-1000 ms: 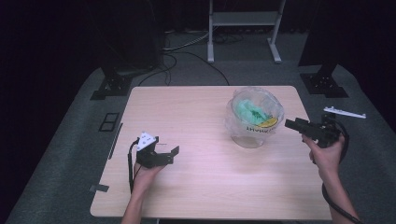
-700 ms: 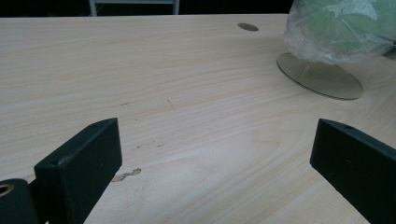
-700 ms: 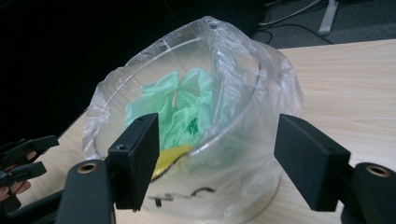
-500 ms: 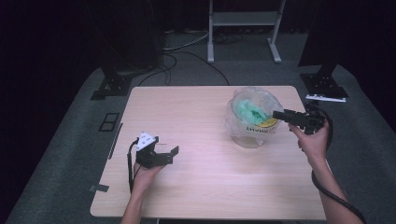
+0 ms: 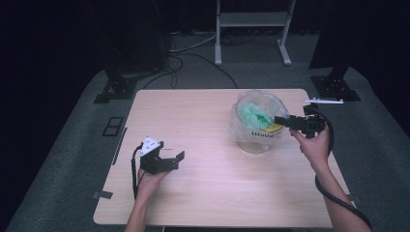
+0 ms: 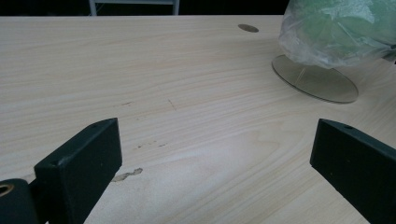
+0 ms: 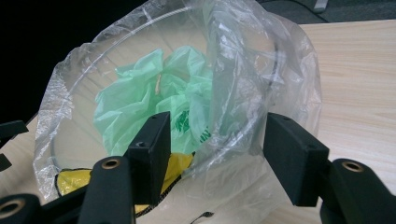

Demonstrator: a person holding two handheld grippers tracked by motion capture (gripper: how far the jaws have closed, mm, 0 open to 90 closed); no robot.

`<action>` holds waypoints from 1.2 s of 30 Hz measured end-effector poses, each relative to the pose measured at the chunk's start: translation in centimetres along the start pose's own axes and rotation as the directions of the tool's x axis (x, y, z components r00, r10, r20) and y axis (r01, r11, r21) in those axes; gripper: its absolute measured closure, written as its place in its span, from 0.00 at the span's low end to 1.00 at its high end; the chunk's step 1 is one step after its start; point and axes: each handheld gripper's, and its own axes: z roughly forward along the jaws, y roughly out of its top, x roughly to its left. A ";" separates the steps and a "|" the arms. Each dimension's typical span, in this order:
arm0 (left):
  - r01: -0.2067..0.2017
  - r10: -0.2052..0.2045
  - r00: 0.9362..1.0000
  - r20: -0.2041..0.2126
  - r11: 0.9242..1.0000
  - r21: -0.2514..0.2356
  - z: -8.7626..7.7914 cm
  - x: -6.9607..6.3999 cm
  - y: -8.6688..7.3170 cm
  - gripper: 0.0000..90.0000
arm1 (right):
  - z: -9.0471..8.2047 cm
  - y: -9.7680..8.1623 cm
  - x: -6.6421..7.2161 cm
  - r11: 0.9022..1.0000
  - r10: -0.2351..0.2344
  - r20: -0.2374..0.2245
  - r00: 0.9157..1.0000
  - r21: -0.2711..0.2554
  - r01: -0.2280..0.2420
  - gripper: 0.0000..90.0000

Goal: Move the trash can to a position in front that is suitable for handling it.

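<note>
- The clear bowl (image 5: 257,126), lined with a plastic bag (image 7: 243,70), stood toward the worktop's (image 5: 203,193) far right.
- The right claw (image 7: 215,154) straddled its near rim, jaws just narrowing yet not pinching, likely to seize the liner.
- The left claw (image 5: 175,159) rested spread and empty, well apart.

A pale wooden table (image 5: 212,193) carries a clear plastic-lined bowl (image 5: 258,123) standing toward its far right.

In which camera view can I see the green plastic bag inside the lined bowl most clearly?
The right gripper view: the green bag lies crumpled, close and sharp, inside the bowl with its clear liner. The high view shows it as a small green patch from above. The left gripper view shows it blurred behind the liner at the top edge.
</note>
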 end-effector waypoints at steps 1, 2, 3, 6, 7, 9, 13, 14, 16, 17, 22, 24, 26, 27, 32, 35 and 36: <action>-0.001 0.001 1.000 0.000 1.000 0.000 0.0 0.0 0.0 0.01 | 0.1 0.0 0.2 1.000 -0.002 -0.003 1.000 0.002 0.002 0.46; -0.002 0.002 1.000 0.000 1.000 0.001 0.0 0.0 0.0 0.01 | 0.3 0.0 0.4 1.000 -0.001 -0.005 1.000 0.004 0.001 0.46; 0.000 0.000 1.000 0.000 1.000 0.002 0.0 0.0 0.0 0.01 | 0.5 0.1 0.6 1.000 -0.007 -0.008 1.000 0.007 0.007 0.46; -0.003 0.003 1.000 0.000 1.000 0.003 0.1 0.0 -0.1 0.01 | 1.1 0.2 1.2 1.000 -0.010 -0.021 1.000 0.014 0.010 0.45; -0.003 0.003 1.000 0.001 1.000 0.004 0.1 0.0 -0.1 0.01 | 1.3 0.2 1.5 1.000 -0.011 -0.025 1.000 0.015 0.012 0.45; 0.000 0.000 1.000 0.000 1.000 0.003 0.0 0.0 -0.1 0.01 | 1.7 0.3 2.0 1.000 -0.016 -0.034 0.999 0.021 0.017 0.45; 0.002 -0.002 1.000 0.000 1.000 0.000 0.0 0.1 0.0 0.01 | 2.7 0.4 3.3 0.999 -0.034 -0.051 0.998 0.033 0.035 0.45; 0.000 0.000 1.000 0.000 1.000 0.000 0.0 0.1 0.0 0.01 | 3.0 0.5 3.6 0.999 -0.034 -0.055 0.998 0.035 0.036 0.45; 0.000 0.000 1.000 -0.001 1.000 0.000 -0.1 0.2 -0.1 0.01 | 3.5 0.6 4.2 0.998 -0.040 -0.064 0.997 0.039 0.043 0.45; 0.000 0.000 1.000 -0.001 1.000 0.000 -0.1 0.2 -0.1 0.01 | 3.8 0.6 4.5 0.998 -0.043 -0.068 0.997 0.041 0.046 0.45; 0.007 -0.007 1.000 -0.001 1.000 -0.002 -0.2 0.4 -0.1 0.01 | 4.9 0.6 6.0 0.997 -0.060 -0.079 0.995 0.045 0.064 0.44; 0.013 -0.013 1.000 -0.004 1.000 -0.006 -0.3 0.5 0.0 0.01 | 5.1 0.6 6.3 0.997 -0.060 -0.082 0.995 0.046 0.064 0.43; 0.014 -0.014 1.000 -0.006 1.000 -0.007 -0.4 0.6 0.0 0.01 | 5.4 0.6 6.8 0.997 -0.062 -0.087 0.994 0.048 0.067 0.43; 0.014 -0.014 1.000 -0.005 1.000 -0.007 -0.4 0.6 0.0 0.01 | 5.6 0.6 7.0 0.996 -0.063 -0.092 0.994 0.050 0.068 0.43; 0.009 -0.009 1.000 -0.003 1.000 -0.001 -0.3 0.5 -0.1 0.01 | 6.6 0.9 8.6 0.995 -0.073 -0.114 0.991 0.055 0.079 0.43; 0.009 -0.009 1.000 0.002 1.000 0.001 -0.2 0.5 -0.1 0.01 | 7.2 1.0 9.5 0.994 -0.081 -0.128 0.989 0.059 0.089 0.43; 0.008 -0.008 1.000 0.003 1.000 0.002 -0.2 0.5 -0.1 0.01 | 7.4 1.0 9.9 0.994 -0.083 -0.132 0.988 0.064 0.092 0.42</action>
